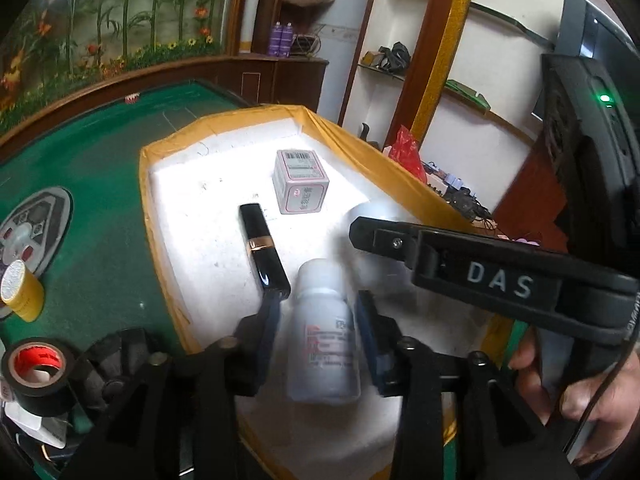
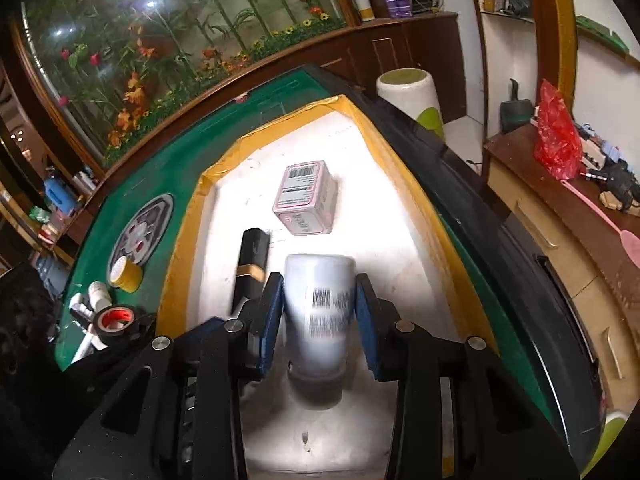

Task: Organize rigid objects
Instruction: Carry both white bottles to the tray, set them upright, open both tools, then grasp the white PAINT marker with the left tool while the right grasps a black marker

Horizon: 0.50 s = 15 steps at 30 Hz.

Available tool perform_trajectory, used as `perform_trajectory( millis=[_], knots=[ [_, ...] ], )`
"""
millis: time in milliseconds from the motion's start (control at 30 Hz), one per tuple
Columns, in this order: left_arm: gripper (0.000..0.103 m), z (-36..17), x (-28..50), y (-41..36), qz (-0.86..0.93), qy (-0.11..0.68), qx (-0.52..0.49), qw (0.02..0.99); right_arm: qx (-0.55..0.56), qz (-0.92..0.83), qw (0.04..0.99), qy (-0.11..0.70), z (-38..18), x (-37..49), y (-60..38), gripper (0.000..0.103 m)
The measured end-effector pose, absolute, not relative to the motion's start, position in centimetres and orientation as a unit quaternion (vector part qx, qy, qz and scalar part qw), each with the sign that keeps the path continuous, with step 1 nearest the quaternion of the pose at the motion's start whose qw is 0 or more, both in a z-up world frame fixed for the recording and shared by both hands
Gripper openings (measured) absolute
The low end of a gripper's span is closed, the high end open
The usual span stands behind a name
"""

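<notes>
A white foam tray with a yellow tape rim (image 1: 360, 140) (image 2: 400, 168) sits on the green table. In it lie a black lipstick tube with a gold band (image 1: 262, 248) (image 2: 250, 264) and a pink-and-white box (image 1: 301, 182) (image 2: 306, 202). A small white bottle with a red label (image 1: 324, 332) lies on the tray floor between the fingers of my left gripper (image 1: 318, 300), which is open with gaps beside the bottle. My right gripper (image 2: 319, 280) is shut on a larger white barcoded bottle (image 2: 320, 304), blurred, just above the tray. In the left wrist view that gripper (image 1: 362, 226) reaches in from the right.
On the green felt (image 1: 100, 240) left of the tray stand a yellow tape roll (image 1: 22, 294) (image 2: 126, 276), a black tape roll (image 1: 38, 372) (image 2: 114, 320) and small white bottles (image 2: 96, 296). A hand (image 1: 580, 392) holds the right gripper. A wooden counter (image 2: 560, 208) is to the right.
</notes>
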<state>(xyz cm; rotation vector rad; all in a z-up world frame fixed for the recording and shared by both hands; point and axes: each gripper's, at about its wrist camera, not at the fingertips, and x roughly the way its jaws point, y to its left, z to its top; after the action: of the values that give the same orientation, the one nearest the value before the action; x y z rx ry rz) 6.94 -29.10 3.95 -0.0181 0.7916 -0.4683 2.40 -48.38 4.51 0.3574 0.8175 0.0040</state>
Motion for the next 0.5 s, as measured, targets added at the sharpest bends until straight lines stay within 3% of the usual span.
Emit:
perform_trajectory(
  millis=[67, 500],
  knots=[
    [0.065, 4.3, 6.7, -28.9, -0.231, 0.375, -0.019, 0.897, 0.180, 0.007, 0.902, 0.391, 4.6, 2.2, -48.4, 0.036],
    [0.065, 7.3, 1.8, -24.6, -0.225, 0.338, -0.006, 0.914, 0.232, 0.034, 0.921, 0.310, 8.2, -3.7, -46.1, 0.036]
  ],
)
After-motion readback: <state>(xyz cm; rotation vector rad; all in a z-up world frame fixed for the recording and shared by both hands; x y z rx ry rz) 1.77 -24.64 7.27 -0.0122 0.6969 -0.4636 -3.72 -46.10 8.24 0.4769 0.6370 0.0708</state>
